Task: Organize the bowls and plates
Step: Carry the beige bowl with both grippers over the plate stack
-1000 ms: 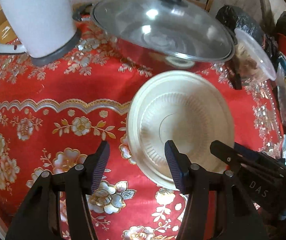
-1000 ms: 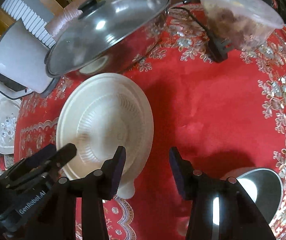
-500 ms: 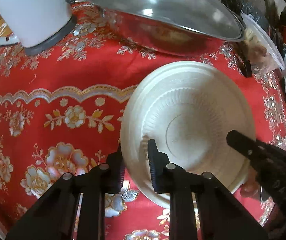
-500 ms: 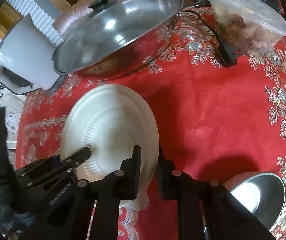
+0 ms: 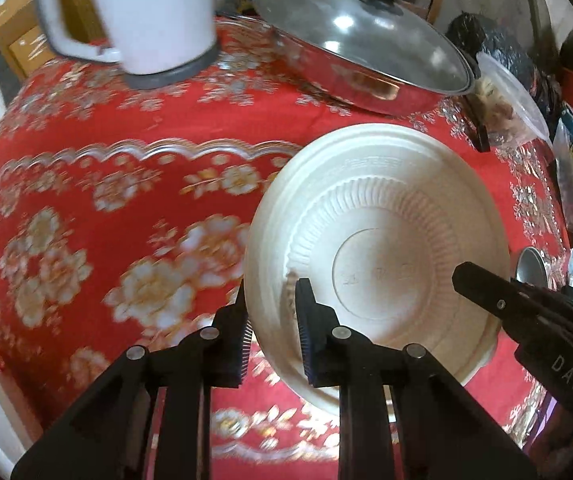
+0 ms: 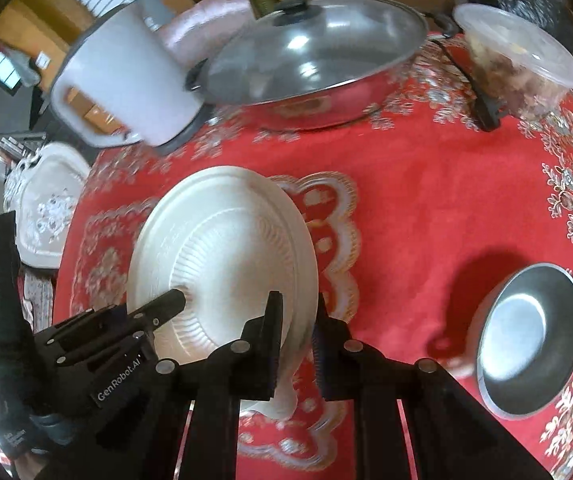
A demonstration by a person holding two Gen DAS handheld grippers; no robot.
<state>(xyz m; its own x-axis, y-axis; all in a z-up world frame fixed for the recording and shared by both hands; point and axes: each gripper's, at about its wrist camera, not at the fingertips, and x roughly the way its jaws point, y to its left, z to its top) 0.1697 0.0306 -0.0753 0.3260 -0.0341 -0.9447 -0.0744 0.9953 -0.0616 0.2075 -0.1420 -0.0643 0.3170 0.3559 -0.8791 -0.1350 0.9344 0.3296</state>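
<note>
A red tablecloth (image 5: 134,148) with gold and silver flowers covers the table and fills both wrist views. At 12 o'clock in the left view stands a lidded steel pan (image 5: 362,60), with a white kettle (image 5: 146,16) at 11 o'clock and a clear lidded food tub (image 6: 518,60) beside the pan. Wooden furniture (image 6: 18,28) shows behind them. The cream plate (image 5: 378,248) sits tilted above the cloth at centre, gripped from both sides: the left gripper (image 5: 272,340) is clenched on its near rim, and the right gripper (image 6: 296,344) is clenched on the opposite rim. A small steel bowl (image 6: 526,340) rests at 4 o'clock in the right view.
</note>
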